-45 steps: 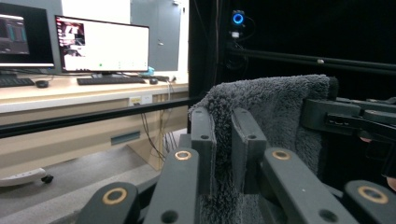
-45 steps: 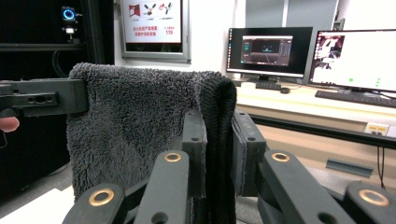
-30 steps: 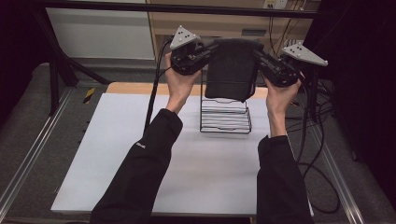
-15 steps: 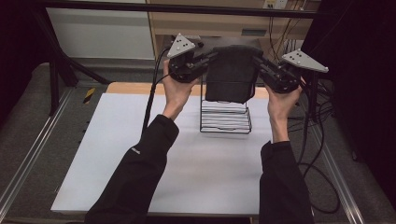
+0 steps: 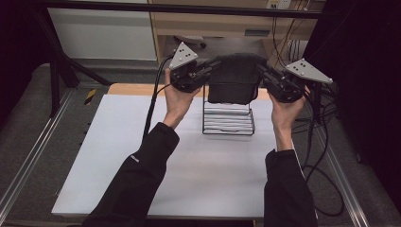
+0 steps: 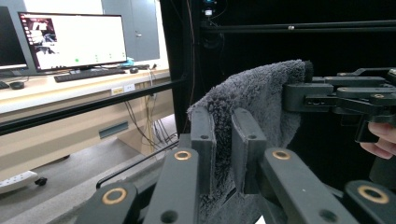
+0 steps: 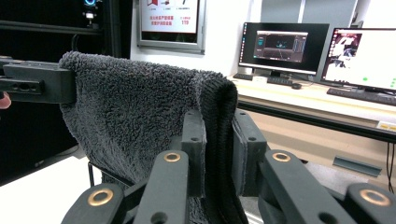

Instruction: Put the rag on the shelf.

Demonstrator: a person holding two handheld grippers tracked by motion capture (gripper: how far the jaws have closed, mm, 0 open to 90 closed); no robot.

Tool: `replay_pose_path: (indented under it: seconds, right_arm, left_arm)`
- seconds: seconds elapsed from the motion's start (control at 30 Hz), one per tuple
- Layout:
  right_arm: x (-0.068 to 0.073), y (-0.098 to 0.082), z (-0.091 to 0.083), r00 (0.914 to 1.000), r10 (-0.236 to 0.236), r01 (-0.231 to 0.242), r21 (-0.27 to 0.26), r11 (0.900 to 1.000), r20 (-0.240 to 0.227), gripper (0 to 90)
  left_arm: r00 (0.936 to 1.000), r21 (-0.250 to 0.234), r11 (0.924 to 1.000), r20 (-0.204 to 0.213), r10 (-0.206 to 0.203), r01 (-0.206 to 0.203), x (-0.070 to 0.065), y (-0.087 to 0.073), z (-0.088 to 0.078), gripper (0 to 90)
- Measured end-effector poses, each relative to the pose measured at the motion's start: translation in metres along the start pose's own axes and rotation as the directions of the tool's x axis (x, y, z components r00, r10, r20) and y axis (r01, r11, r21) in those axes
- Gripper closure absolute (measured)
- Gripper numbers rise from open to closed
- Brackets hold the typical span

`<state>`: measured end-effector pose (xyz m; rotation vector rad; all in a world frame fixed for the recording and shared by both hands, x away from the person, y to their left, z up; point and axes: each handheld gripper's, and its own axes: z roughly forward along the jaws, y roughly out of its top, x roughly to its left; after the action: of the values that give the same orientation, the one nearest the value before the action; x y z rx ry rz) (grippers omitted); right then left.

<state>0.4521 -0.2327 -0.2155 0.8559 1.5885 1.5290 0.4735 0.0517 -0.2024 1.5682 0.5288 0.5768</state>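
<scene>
A person held a dark grey fleecy towel [image 5: 232, 78] stretched in the air between two grippers, just above a black wire rack [image 5: 229, 118] that stood near the far edge of the white table [image 5: 142, 142]. The left gripper [image 5: 210, 67] had its jaws clamped on the towel's upper left corner, the right gripper [image 5: 261, 71] on the upper right. The cloth hung down in front of the rack's top.

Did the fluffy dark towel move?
Yes. The towel has drifted slightly left, toward the left side of the wire rack below it.
</scene>
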Motion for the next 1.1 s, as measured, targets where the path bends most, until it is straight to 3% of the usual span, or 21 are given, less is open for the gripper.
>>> replay_pose_path:
  seconds: [0.47,0.63,0.9,1.1]
  right_arm:
    - [0.014,-0.022,-0.017,0.9996,-0.009,0.011,-0.067,0.998,0.025,78.3]
    - [0.012,-0.008,-0.007,0.9993,-0.010,0.011,-0.039,0.999,0.036,78.5]
    - [0.004,0.013,0.013,0.9984,0.006,-0.005,-0.013,1.000,0.056,78.5]
    - [0.005,0.016,0.010,0.9990,-0.011,0.012,-0.016,1.000,0.044,78.4]
  left_arm:
    - [1.0000,-0.037,0.9993,-0.002,0.000,0.000,-0.015,-0.017,-0.011,80.4]
    - [0.9996,-0.022,0.9997,-0.029,-0.007,0.007,-0.007,-0.006,-0.005,80.6]
    - [0.9971,-0.029,0.9980,-0.050,-0.057,0.056,0.006,0.009,0.007,80.7]
    - [0.9987,-0.022,0.9992,-0.037,-0.034,0.033,0.004,0.009,0.000,80.7]
